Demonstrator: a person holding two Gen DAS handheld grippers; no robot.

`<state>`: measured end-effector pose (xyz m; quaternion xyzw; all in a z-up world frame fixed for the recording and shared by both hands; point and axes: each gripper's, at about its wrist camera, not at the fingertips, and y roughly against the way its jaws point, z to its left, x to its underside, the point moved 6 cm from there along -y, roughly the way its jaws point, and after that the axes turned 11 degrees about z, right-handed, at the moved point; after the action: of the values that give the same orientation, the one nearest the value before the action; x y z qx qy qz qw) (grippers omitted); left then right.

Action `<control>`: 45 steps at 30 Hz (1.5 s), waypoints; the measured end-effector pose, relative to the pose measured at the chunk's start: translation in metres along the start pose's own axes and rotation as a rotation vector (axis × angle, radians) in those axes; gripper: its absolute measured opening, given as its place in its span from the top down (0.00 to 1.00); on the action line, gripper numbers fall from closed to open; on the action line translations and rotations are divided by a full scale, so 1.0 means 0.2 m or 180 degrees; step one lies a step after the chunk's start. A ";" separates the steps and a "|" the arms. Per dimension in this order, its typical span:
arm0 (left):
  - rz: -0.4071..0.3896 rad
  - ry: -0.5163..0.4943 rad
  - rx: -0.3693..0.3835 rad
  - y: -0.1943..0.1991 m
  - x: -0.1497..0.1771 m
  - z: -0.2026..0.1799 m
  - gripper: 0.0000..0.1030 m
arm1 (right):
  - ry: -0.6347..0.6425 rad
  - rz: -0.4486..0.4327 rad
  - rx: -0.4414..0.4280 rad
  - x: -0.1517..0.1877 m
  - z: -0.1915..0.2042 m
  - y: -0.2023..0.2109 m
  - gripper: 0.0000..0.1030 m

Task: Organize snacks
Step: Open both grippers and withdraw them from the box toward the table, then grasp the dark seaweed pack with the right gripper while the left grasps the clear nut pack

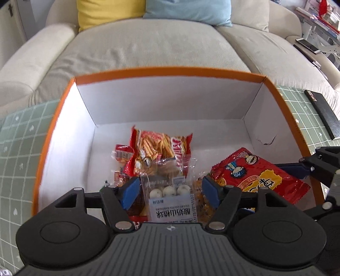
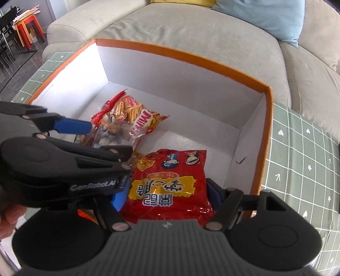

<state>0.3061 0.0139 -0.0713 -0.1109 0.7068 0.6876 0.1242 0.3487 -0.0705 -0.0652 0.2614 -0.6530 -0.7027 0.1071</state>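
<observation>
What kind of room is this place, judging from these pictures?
Most likely a home living room: a beige sofa with a yellow cushion and a blue cushion stands behind a table covered in a green checked cloth.

Bright daylight, fisheye-bent edges, glare on the box wall (image 2: 70, 63).

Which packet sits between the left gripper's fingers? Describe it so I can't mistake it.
Look inside the orange-rimmed box on the green checked cloth. In the snack pile at its near wall, between the open left gripper, lies the clear packet of white balls. Unlike the red bags around it, it is see-through with a white label.
</observation>
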 end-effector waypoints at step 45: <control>-0.1064 0.0024 0.0166 0.43 0.98 0.01 0.44 | -0.0787 -0.1780 0.0505 1.17 0.25 0.42 0.07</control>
<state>0.0924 0.0212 -0.0546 -0.2262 0.6965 0.6383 0.2371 0.1114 -0.1534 -0.0368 0.3510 -0.6166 -0.6782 -0.1912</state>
